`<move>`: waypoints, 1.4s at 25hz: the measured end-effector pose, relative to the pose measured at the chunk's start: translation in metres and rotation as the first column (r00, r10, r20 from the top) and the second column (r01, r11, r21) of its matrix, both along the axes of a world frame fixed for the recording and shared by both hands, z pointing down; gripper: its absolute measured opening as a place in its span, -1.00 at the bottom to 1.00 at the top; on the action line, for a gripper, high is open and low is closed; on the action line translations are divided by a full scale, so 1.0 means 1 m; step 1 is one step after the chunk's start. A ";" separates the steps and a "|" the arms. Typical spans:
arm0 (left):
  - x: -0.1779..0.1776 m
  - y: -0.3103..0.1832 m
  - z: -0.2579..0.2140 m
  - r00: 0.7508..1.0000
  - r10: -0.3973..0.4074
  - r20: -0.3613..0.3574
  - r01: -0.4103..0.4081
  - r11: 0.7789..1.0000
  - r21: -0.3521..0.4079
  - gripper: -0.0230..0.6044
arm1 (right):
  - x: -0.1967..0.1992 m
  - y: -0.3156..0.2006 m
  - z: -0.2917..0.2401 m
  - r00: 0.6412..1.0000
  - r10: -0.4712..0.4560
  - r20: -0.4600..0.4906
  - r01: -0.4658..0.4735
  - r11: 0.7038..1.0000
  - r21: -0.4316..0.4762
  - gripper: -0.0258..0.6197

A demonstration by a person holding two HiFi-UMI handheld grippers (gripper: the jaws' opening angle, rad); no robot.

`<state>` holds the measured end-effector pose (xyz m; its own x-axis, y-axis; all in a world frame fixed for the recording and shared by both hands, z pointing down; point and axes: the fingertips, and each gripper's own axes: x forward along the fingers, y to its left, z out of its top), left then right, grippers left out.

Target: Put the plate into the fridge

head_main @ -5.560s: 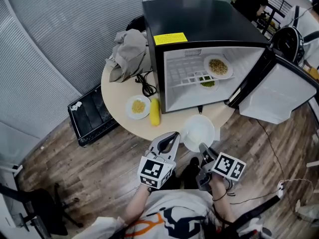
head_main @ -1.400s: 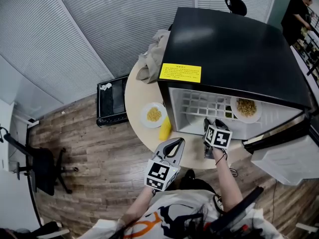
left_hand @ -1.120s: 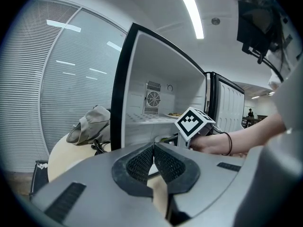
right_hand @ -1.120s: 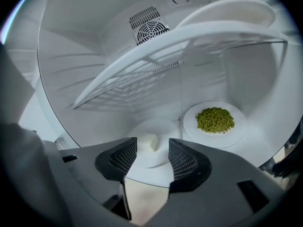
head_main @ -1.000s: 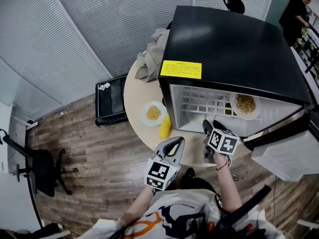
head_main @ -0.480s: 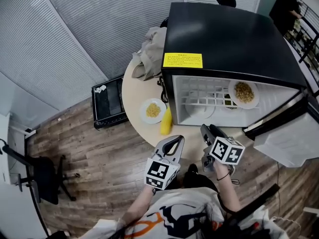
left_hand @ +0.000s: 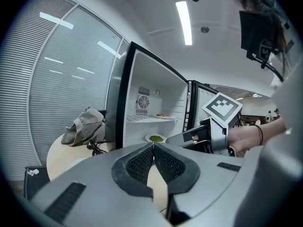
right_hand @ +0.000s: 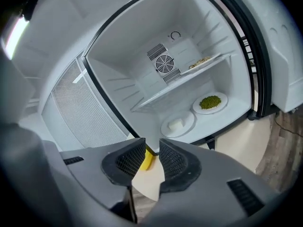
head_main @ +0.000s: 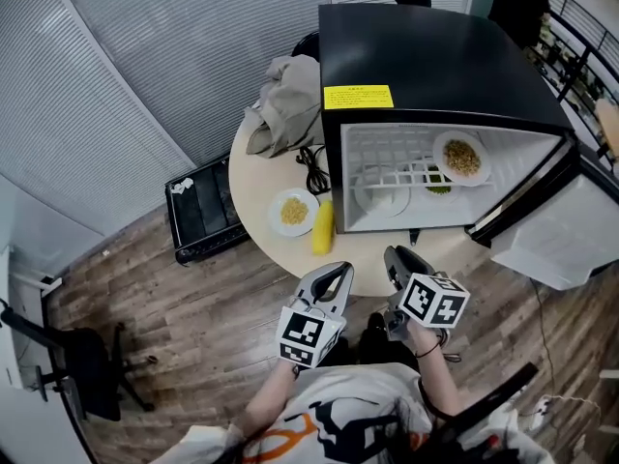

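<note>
Right gripper view: plate [right_hand: 177, 123] in fridge [right_hand: 137, 70], btm level.

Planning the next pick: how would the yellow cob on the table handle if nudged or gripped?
The cob is long and rounded, so a sideways nudge would probably roll it, toward the plate or the fridge. Rounded sides may slip in a claw unless gripped mid-length. It lies straight, so likely stiff.

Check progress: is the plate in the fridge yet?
Done: the white plate sits on the fridge floor. In hand: nothing; the right hand-held gripper hangs outside, its jaws have just been closing, nothing between them. Left: the door stands open, and a second plate sits on the table.
</note>
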<state>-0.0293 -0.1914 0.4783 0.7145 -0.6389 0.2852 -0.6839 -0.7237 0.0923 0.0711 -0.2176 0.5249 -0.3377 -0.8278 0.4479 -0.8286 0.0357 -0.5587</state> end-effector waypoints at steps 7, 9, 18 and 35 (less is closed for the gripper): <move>-0.014 0.021 -0.002 0.998 0.065 -0.020 -0.065 0.998 0.012 -0.89 | -0.020 0.035 0.004 0.998 0.056 -0.005 -0.056 0.998 -0.014 -0.74; -0.018 0.026 -0.003 0.997 0.077 -0.029 -0.077 0.997 0.014 -0.89 | -0.026 0.045 0.004 0.998 0.062 -0.014 -0.063 0.998 -0.015 -0.75; -0.022 0.045 -0.009 0.990 0.129 -0.060 -0.128 0.992 0.023 -0.89 | -0.037 0.079 -0.002 0.995 0.082 -0.054 -0.083 0.996 -0.026 -0.78; -0.002 0.081 -0.013 0.995 0.019 -0.098 -0.019 1.000 0.002 -0.89 | -0.025 0.124 -0.007 1.000 -0.015 -0.011 0.014 0.998 -0.056 -0.80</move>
